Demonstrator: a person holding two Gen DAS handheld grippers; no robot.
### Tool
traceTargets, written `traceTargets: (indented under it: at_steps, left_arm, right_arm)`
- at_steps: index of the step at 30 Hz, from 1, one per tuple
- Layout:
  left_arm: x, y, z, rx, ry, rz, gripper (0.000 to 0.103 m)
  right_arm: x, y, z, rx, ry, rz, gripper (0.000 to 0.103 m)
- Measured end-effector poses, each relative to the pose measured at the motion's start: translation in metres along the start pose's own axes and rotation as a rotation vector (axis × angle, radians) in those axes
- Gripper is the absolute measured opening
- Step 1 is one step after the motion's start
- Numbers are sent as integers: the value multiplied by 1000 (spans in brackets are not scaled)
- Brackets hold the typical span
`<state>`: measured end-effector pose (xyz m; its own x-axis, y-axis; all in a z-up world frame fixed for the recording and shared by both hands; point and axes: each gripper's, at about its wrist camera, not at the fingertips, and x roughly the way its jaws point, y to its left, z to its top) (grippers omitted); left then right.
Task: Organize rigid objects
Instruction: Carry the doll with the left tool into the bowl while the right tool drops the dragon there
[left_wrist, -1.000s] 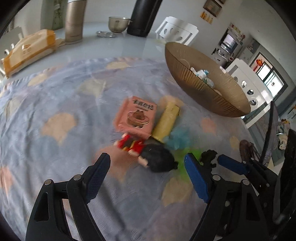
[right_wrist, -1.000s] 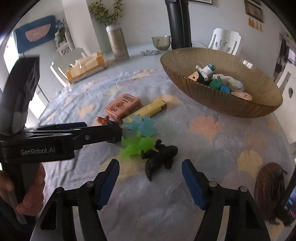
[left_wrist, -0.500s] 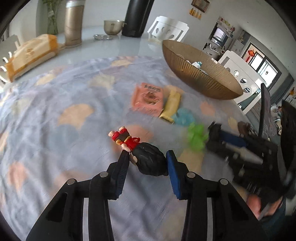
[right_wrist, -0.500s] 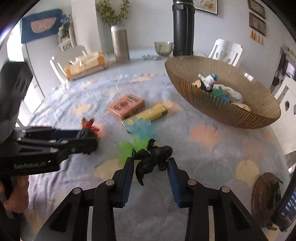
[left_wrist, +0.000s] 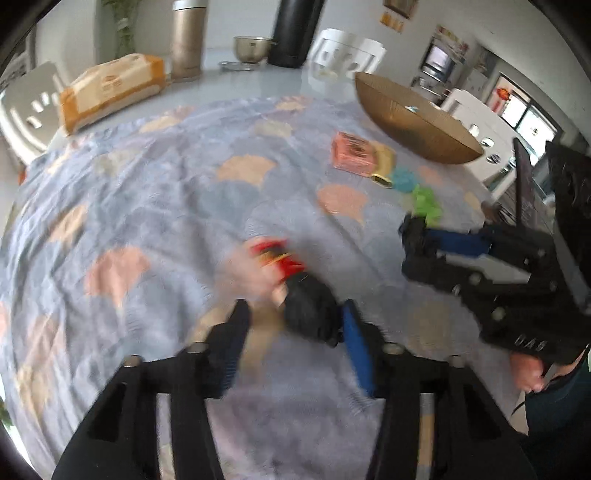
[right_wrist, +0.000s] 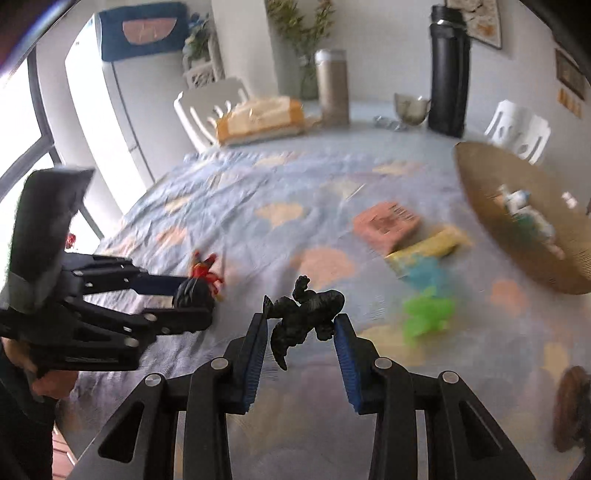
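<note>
A doll with black hair and red clothes (left_wrist: 306, 310) sits blurred between the jaws of my left gripper (left_wrist: 295, 321). Those jaws are opening: the head lies against the right blue pad, and a gap shows at the left finger. My right gripper (right_wrist: 301, 332) is shut on a black dinosaur figure (right_wrist: 303, 317), held just above the cloth. In the right wrist view the left gripper (right_wrist: 195, 299) shows at the left with the doll (right_wrist: 201, 275). The gold bowl (right_wrist: 487, 206) holds several small toys. A pink box (right_wrist: 388, 223), a yellow bar (right_wrist: 432, 245), a blue toy (right_wrist: 424, 273) and a green toy (right_wrist: 428, 314) lie before it.
A patterned blue cloth (left_wrist: 147, 192) covers the table. At the far edge stand a tissue pack (left_wrist: 110, 88), a gold canister (left_wrist: 186, 38), a small metal bowl (left_wrist: 251, 48) and a black flask (left_wrist: 295, 29). White chairs ring the table. A brown object (right_wrist: 570, 402) lies at the near right.
Both grippers closed on their toys and drew away from the pile, which now lies farther right. The right one keeps the black figure. The left one's jaws have widened again around the doll.
</note>
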<state>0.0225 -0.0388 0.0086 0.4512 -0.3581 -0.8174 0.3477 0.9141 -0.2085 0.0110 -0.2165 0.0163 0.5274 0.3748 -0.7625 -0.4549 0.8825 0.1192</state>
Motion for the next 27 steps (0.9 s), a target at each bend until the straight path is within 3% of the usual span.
traceTargets:
  at_steps: [8,9,10,12,15,18,19,23,25,27]
  left_arm:
    - [-9,13,-10,-53,-25,-2,58]
    - [-7,10,-8,-42,-21,0,58]
    - [-5,6,-7,-30,-19,5,67]
    - [-1,-3,-3,-15,-19,5,74]
    - [6,-14,3,10,-26,28,74]
    - [14,-20,7,26,-33,58,73]
    - [15,-20,7,26,-39,60,70]
    - [12,-17,5,12,-71,51,39]
    - [12,-17,4,16,-75,37,28]
    - [12,-19,5,20,-76,46,28]
  right_arm:
    - [12,-3,-8,-7,30,26,37]
    - [12,-5,-9,0,34,32,43]
    - [12,-7,-9,7,38,37,57]
    - [9,-10,-9,22,29,44,68]
    - [6,-12,-9,23,20,93,68]
    - [11,-10,-8,18,40,67,68]
    - [12,-8,-8,11,43,64,67]
    - [15,3,-9,-35,52,27,65]
    - [16,10,-10,-61,38,-31,44]
    - [15,18,-12,-98,18,-77,38]
